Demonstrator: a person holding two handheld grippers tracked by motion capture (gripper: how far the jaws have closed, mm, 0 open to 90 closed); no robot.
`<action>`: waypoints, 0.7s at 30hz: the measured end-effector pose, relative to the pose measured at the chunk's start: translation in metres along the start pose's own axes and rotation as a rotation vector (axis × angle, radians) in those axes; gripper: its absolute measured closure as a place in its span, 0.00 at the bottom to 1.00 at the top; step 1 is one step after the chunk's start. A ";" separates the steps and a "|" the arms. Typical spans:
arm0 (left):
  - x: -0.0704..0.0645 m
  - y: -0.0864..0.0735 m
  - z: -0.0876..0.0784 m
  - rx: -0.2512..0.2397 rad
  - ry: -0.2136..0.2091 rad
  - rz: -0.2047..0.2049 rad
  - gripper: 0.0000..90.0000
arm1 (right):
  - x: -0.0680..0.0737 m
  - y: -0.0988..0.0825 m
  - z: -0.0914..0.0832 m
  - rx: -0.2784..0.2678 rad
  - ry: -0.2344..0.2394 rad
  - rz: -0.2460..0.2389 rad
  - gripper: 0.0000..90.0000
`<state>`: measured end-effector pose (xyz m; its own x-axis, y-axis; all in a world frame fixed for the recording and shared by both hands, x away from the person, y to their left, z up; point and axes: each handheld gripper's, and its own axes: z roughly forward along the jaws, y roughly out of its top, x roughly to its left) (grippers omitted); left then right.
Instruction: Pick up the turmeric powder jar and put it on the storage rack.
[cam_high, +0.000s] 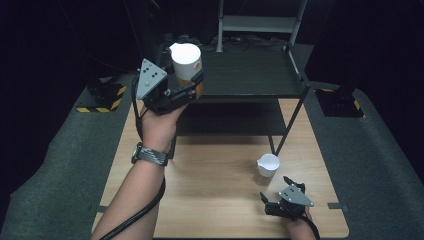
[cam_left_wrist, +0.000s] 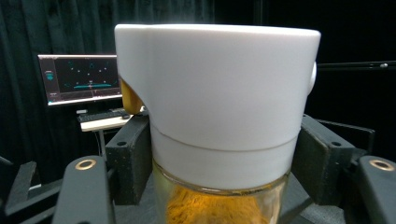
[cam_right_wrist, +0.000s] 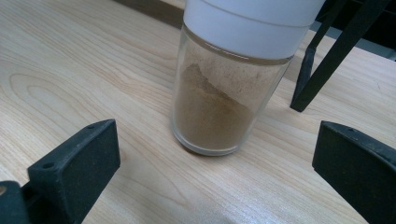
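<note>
My left gripper (cam_high: 192, 82) is raised at the left of the black rack (cam_high: 250, 75) and shut on a glass jar with a white cap (cam_high: 186, 61) and orange-yellow powder inside. In the left gripper view the jar (cam_left_wrist: 217, 107) sits upright between the two black pads (cam_left_wrist: 133, 156), which press on its sides just below the cap. A second jar (cam_high: 268, 165) with a white cap stands on the wooden table (cam_high: 210, 190) by the rack's front right leg. My right gripper (cam_high: 275, 192) rests low just in front of it, open. Its view shows this jar (cam_right_wrist: 219, 102) holding brown powder, a short way beyond the wide-apart jaws.
The black two-tier rack stands at the back of the table, its thin leg (cam_right_wrist: 327, 65) right beside the brown-powder jar. A monitor (cam_left_wrist: 79, 79) and keyboard stand far off behind dark curtains. Grey carpet surrounds the table.
</note>
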<state>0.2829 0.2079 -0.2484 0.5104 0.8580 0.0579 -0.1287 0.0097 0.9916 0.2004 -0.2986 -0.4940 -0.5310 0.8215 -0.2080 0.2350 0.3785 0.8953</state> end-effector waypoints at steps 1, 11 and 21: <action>0.000 0.000 0.002 0.000 0.001 -0.003 0.34 | 0.000 0.000 0.000 -0.002 0.000 -0.001 0.01; 0.000 0.002 0.026 0.013 0.021 -0.011 0.34 | -0.001 0.000 0.000 -0.002 0.004 0.003 0.01; 0.001 -0.002 0.043 0.030 0.039 -0.031 0.34 | -0.002 -0.001 -0.001 -0.007 0.007 0.008 0.01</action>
<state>0.3200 0.1866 -0.2458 0.4802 0.8769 0.0232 -0.0878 0.0217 0.9959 0.2007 -0.3010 -0.4946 -0.5346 0.8216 -0.1982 0.2335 0.3689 0.8997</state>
